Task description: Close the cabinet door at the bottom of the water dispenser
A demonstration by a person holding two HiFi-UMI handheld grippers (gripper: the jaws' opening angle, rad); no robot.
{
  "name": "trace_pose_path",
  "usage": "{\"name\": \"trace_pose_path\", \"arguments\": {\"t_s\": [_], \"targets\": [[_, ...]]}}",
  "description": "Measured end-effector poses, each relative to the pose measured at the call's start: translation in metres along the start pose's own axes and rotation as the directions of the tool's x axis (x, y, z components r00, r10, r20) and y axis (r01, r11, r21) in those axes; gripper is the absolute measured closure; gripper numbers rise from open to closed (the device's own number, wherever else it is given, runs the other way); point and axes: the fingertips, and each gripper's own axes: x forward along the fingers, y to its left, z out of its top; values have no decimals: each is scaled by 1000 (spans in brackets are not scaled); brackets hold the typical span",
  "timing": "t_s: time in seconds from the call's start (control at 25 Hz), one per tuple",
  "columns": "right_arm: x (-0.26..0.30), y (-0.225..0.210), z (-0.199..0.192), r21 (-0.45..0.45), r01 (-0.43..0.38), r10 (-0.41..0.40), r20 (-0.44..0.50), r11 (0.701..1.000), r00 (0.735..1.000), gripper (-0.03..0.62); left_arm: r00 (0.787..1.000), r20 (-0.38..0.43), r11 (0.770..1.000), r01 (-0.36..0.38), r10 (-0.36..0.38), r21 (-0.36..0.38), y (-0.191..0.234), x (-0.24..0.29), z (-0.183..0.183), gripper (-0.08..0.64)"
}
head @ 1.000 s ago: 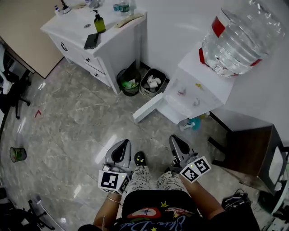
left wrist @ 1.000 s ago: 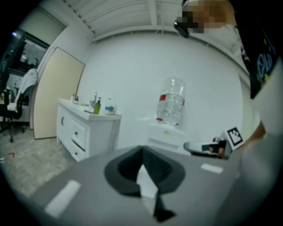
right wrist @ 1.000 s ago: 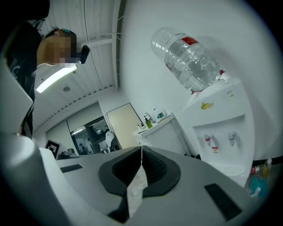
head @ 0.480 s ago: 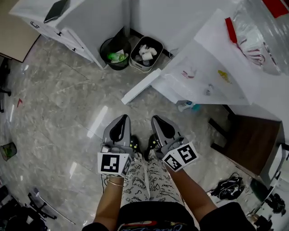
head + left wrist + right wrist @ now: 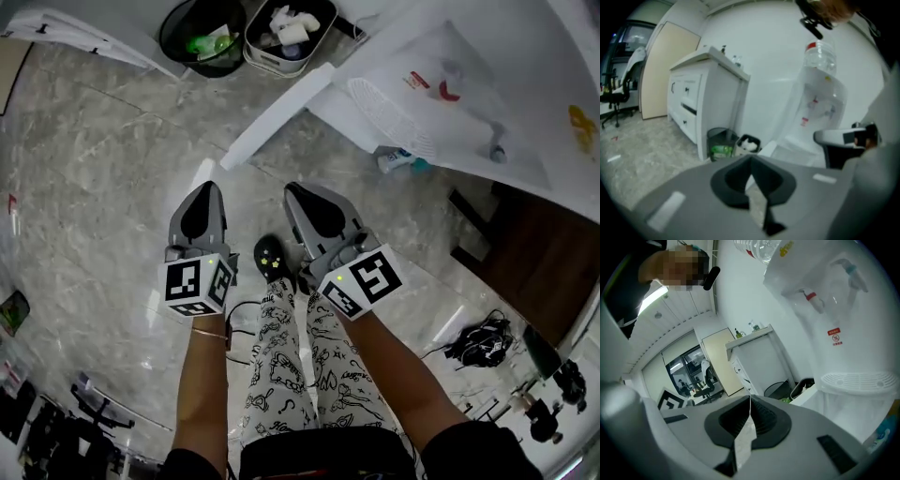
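The white water dispenser (image 5: 441, 94) stands at the upper right of the head view, with its drip grille (image 5: 392, 117) facing me. Its bottom cabinet door (image 5: 281, 114) hangs open, a white slab that juts out over the floor to the left. My left gripper (image 5: 207, 187) is shut and empty, a little short of the door's free end. My right gripper (image 5: 293, 191) is also shut and empty, just below the door's middle and not touching it. The door (image 5: 767, 149) shows past the shut left gripper (image 5: 751, 160). The dispenser (image 5: 834, 324) towers over the shut right gripper (image 5: 750, 399).
A black bin (image 5: 202, 33) and a white bin (image 5: 286, 28) stand behind the door, beside a white drawer unit (image 5: 701, 98). A blue bottle (image 5: 398, 161) lies at the dispenser's foot. A dark wooden table (image 5: 534, 253) and cables (image 5: 478, 342) are at the right. My shoe (image 5: 270, 258) is between the grippers.
I have come closer to the dispenser and look further down. Both grippers have moved forward towards the open door and stay shut.
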Motion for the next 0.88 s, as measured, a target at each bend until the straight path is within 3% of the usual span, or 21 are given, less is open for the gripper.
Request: {"name": "trace_pose_path", "arguments": {"t_s": [0.12,0.32,0.6,0.72,0.88], "targets": [[9,-11,-7,-27,-21,21,-8,999,1000,575,999,-24,999,-26,25,-33,28,26,-24,563],[4,-25,-13,-54,-28,27,-16,998,999,575,997,-81,992,7,3,126,46,61,-45,563],[-11,-51,-28,-14,25,-25,-12,1000,1000,575,984,-172,952,99,-49,291,41,88,-64,565],[-19,-61,-32,-4,48,-48,-7,999,999,575,982,-182,943,103,-46,316,37,90,-69,565],[-32,-67,-38,7,57,-57,-13,998,998,575,976,-201,947,146,-90,287,19,85,-81,565]]}}
